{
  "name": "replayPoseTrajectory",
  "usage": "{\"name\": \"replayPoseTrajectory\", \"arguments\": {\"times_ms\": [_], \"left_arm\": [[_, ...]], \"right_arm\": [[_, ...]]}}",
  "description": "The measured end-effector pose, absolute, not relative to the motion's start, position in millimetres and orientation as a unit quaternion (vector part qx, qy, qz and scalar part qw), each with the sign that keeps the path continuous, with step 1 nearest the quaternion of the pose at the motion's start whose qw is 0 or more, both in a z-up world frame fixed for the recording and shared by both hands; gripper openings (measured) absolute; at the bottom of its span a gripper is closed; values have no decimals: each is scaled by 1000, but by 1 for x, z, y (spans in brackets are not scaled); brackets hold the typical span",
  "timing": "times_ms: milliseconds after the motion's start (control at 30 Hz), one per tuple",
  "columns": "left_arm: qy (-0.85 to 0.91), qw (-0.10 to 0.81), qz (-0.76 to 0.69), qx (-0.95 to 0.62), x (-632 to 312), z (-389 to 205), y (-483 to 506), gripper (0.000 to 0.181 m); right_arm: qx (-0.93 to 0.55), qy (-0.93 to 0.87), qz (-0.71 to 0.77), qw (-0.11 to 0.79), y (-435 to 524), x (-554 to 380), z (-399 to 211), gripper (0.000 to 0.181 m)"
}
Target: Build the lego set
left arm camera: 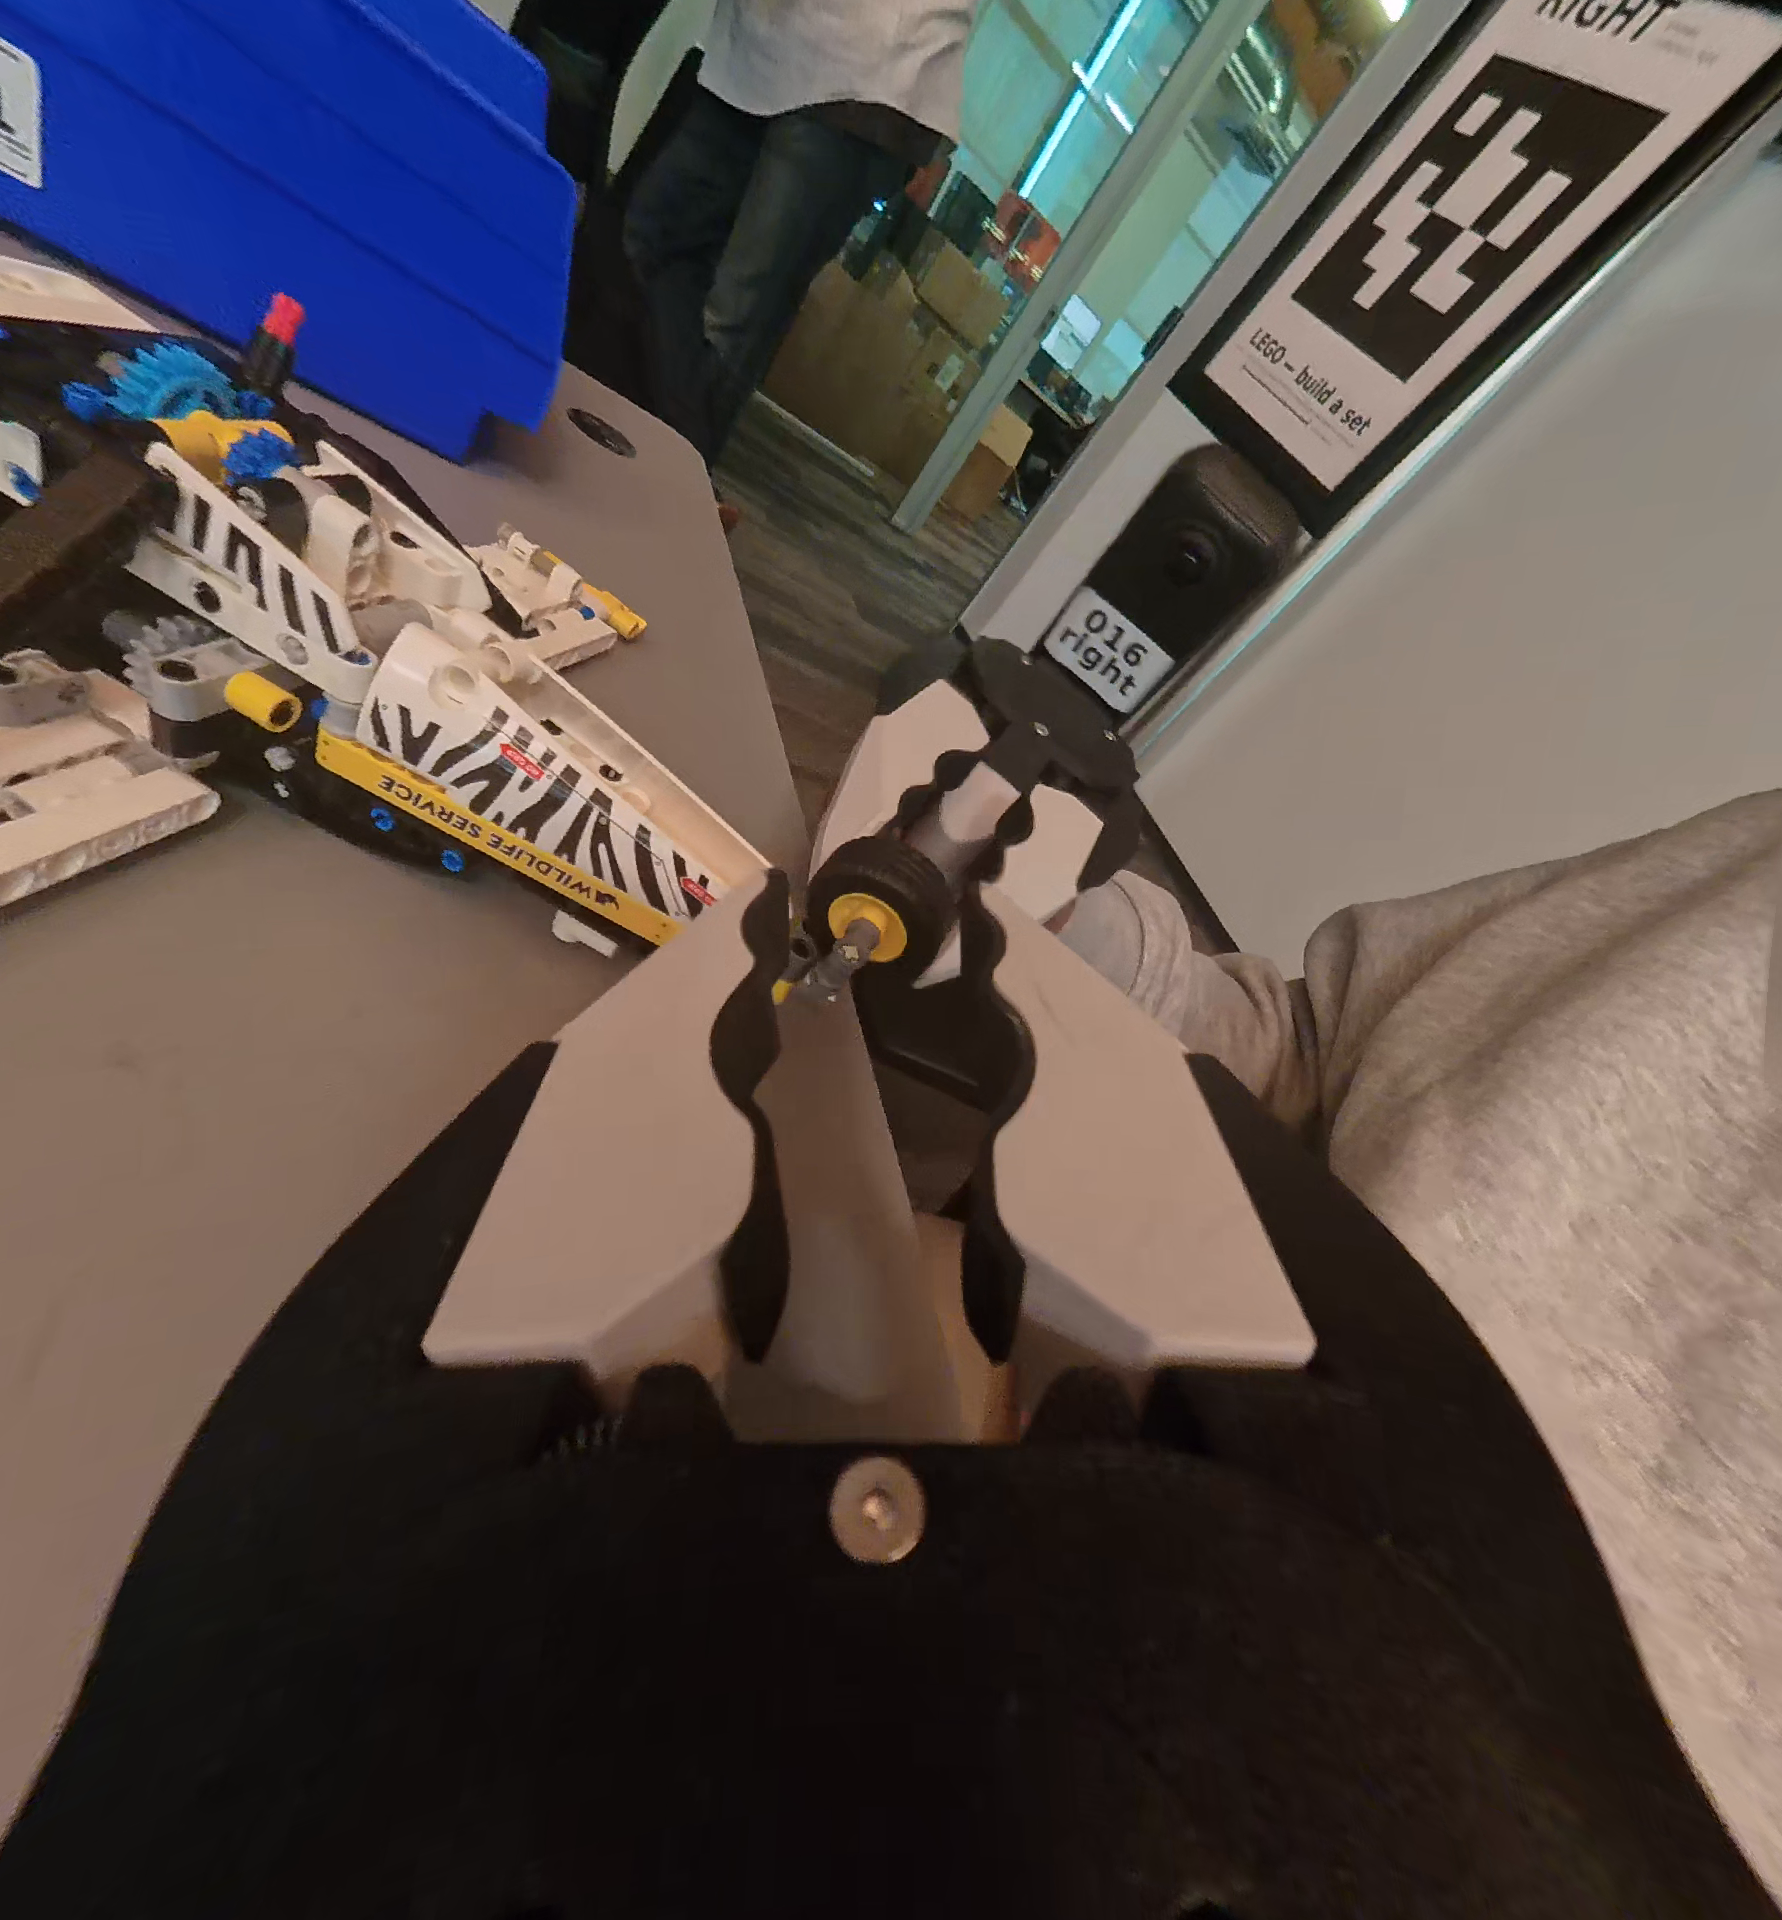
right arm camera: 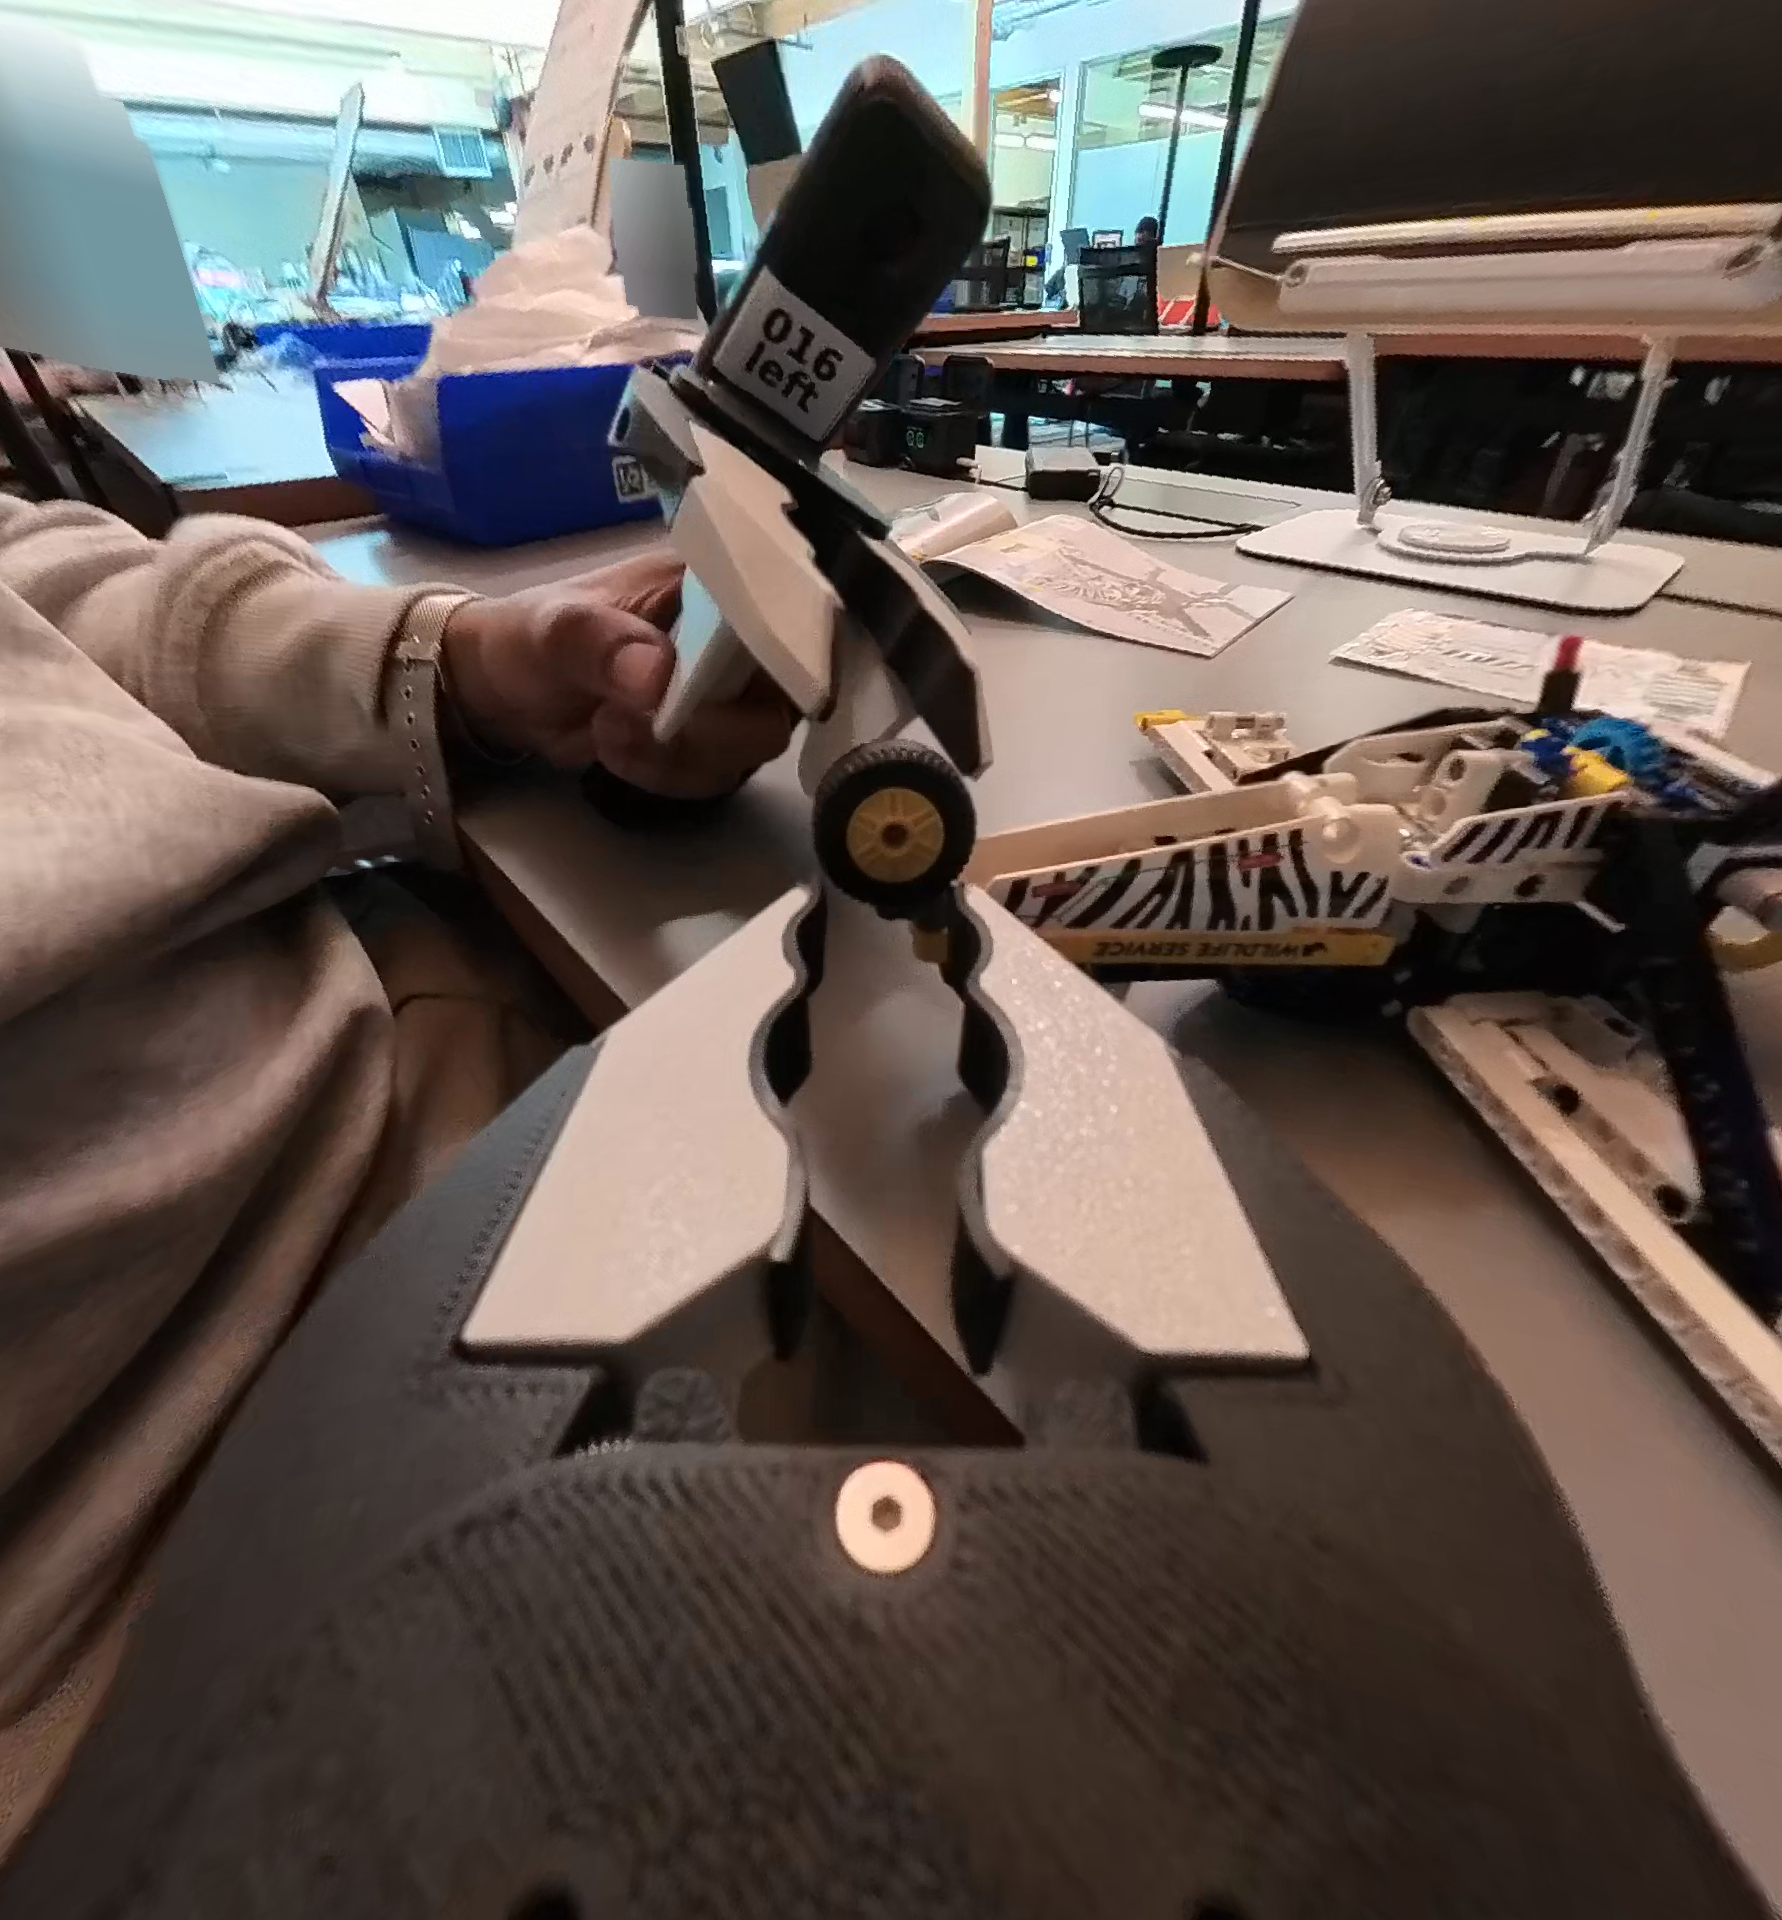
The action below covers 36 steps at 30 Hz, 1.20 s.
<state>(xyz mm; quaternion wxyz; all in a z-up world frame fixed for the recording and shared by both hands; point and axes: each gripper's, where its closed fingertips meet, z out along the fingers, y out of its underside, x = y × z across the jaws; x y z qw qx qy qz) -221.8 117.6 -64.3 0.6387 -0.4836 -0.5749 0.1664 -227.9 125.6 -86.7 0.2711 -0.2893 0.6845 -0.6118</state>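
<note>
A small black wheel with a yellow hub (left arm camera: 871, 902) (right arm camera: 892, 829) is held in the air off the table's edge, between the two grippers. My right gripper (right arm camera: 892, 912) (left arm camera: 962, 831) is shut on its tyre at the fingertips. My left gripper (left arm camera: 871, 920) (right arm camera: 897, 743) faces it with its jaws about a wheel's width apart. A small grey and yellow axle piece (left arm camera: 814, 964) (right arm camera: 928, 930) sits against its left fingertip; I cannot tell whether it is gripped. The zebra-striped Lego model (left arm camera: 513, 769) (right arm camera: 1230, 883) lies on the grey table (left arm camera: 243, 1143).
A blue bin (left arm camera: 295, 208) (right arm camera: 492, 447) stands at the back. An instruction booklet (right arm camera: 1095, 582), a sticker sheet (right arm camera: 1541, 665) and a white stand (right arm camera: 1469, 551) lie beyond the model. A hand (right arm camera: 596, 665) in a grey sleeve (left arm camera: 1489, 1143) holds the left gripper. A person stands behind (left arm camera: 762, 208). The tips of both grippers are at nearly the same place.
</note>
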Motion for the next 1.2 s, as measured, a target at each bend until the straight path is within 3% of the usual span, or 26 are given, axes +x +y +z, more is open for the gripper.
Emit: {"name": "replayPoseTrajectory", "arguments": {"times_ms": [200,400,467,567,733,933,1033,1200], "left_arm": [[-578,639,190,-472,-219,-61,109,30],[-581,622,233,-470,-216,-58,99,29],[-583,612,254,-470,-215,-57,94,30],[-589,599,292,-457,-212,-52,83,34],[-626,535,372,-428,-211,-52,62,48],[-636,545,426,-341,-212,-37,59,50],[-610,594,408,-328,-211,-29,68,84],[-582,629,363,-365,-212,-28,91,89]], "right_arm": [[-321,662,-668,110,119,-234,-76,52],[-408,616,-673,-44,110,-228,-74,43],[-443,619,-648,-41,109,-220,-78,30],[-470,620,-627,-39,102,-214,-78,29],[-431,638,-637,40,86,-214,-50,29],[-387,671,-627,81,69,-221,-28,29],[-373,687,-618,90,64,-221,-22,29],[-367,709,-596,89,59,-220,-19,30]]}}
